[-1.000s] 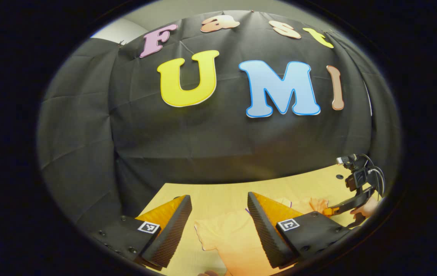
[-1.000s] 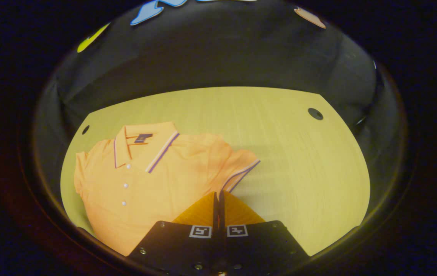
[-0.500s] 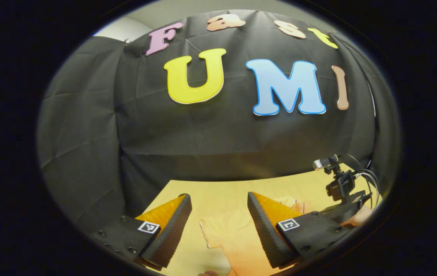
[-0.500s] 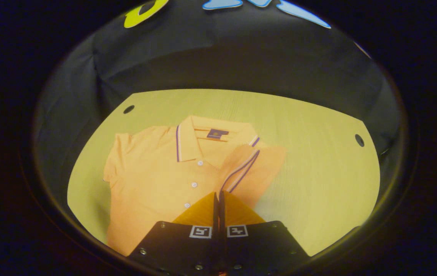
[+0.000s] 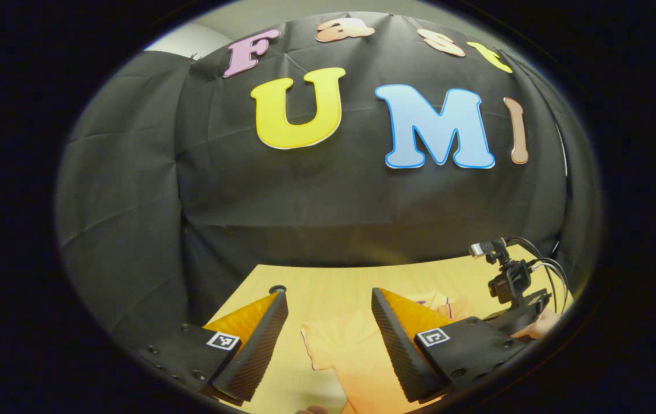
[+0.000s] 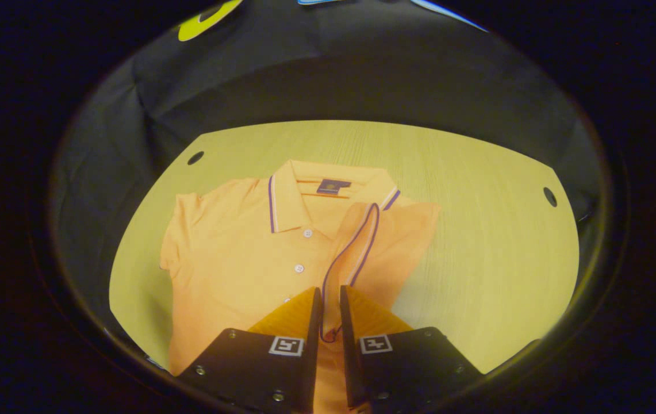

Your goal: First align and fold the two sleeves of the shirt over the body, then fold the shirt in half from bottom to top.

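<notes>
An orange polo shirt (image 6: 236,264) lies face up on the pale wooden table (image 6: 477,230), collar (image 6: 328,192) towards the far side. In the right gripper view one sleeve (image 6: 388,241) is folded in over the chest. Its purple-striped cuff runs down into the narrow gap of my right gripper (image 6: 328,290), whose jaws stand slightly apart, open. The other sleeve (image 6: 181,230) lies spread out flat. In the left gripper view my left gripper (image 5: 328,294) hovers wide open above that sleeve's edge (image 5: 333,345), holding nothing.
The table has a round hole near each far corner (image 6: 195,157) (image 6: 550,196). The black cloth wall (image 5: 305,201) stands just behind the table. In the left gripper view the other gripper's camera mount (image 5: 509,282) and a hand (image 5: 537,329) show at the right.
My right gripper carried the sleeve from the shirt's side in over the chest. Its jaws, pressed together before, have now parted a little. The left gripper has hardly moved.
</notes>
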Available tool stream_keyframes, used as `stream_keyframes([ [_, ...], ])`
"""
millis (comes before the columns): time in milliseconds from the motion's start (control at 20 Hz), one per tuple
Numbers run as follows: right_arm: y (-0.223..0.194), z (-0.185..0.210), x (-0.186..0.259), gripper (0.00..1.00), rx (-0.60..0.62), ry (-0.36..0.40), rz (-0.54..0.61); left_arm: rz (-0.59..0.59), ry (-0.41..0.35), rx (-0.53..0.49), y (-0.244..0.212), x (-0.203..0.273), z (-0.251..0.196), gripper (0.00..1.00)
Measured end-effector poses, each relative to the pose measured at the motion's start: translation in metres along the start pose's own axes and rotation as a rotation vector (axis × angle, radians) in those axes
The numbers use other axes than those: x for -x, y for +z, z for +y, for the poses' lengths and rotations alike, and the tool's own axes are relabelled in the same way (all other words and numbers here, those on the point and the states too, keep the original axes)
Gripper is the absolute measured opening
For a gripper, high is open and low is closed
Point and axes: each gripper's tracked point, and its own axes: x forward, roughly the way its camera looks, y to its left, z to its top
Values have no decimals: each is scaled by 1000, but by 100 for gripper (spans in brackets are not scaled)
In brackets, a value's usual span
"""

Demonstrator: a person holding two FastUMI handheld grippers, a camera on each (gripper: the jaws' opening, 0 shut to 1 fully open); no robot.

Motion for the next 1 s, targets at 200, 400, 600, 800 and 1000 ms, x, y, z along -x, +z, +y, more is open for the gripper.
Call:
stream_keyframes([
  [200,6,-2,17,21,20,-8,-36,35,4,32,-19,-19,8,96],
  [400,12,4,41,21,46,2,-76,78,18,36,-44,-46,26,96],
  [600,21,11,71,21,34,27,-126,148,0,34,-80,-74,36,96],
  [800,30,19,101,21,-1,48,-175,243,-10,36,-125,-100,41,97],
  [1000,28,21,129,21,-17,45,-204,330,-10,39,-168,-122,44,97],
])
